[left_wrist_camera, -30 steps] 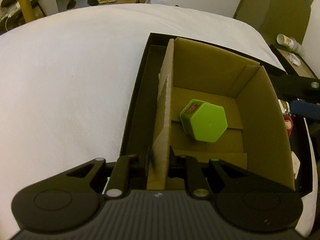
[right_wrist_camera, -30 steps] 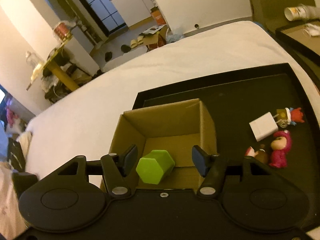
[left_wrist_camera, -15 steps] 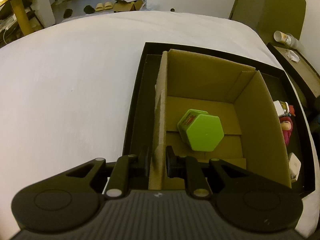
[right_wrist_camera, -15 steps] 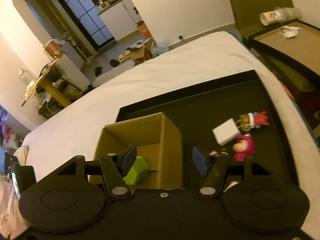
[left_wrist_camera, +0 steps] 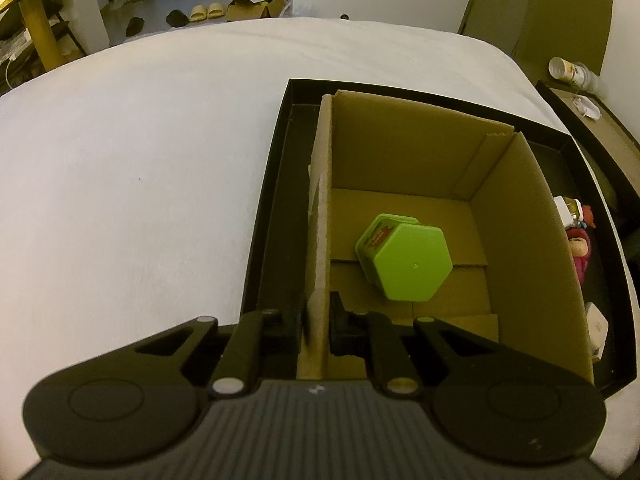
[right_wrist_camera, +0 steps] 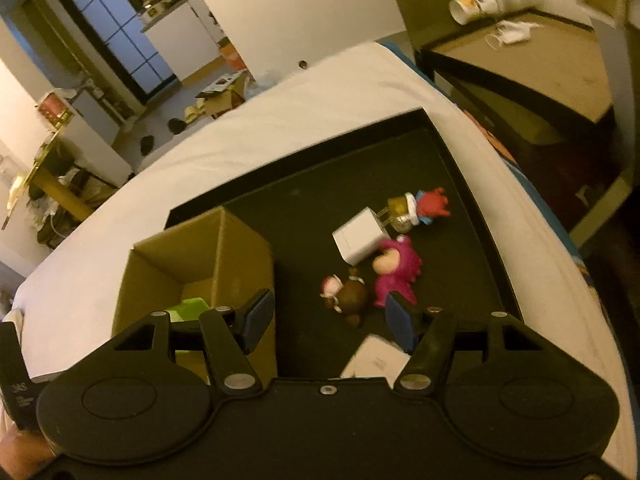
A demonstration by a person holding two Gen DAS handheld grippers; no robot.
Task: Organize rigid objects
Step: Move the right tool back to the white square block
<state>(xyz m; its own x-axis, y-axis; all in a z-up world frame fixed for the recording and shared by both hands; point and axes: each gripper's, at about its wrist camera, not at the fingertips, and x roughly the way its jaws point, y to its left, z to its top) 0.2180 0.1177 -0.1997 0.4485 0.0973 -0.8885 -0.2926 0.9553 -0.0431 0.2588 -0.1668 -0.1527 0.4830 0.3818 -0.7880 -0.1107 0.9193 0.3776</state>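
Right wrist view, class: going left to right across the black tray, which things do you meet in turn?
cardboard box → brown figurine → white cube charger → pink figurine → red figurine. All lie in the black tray.

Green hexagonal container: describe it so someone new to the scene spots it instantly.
Find the black tray on the white bed; an open brown cardboard box stands in it, one wall pinched by the left gripper. The green hexagonal plastic container lies tipped on the box floor. It is the only thing in the box; the toy figures lie outside on the tray.
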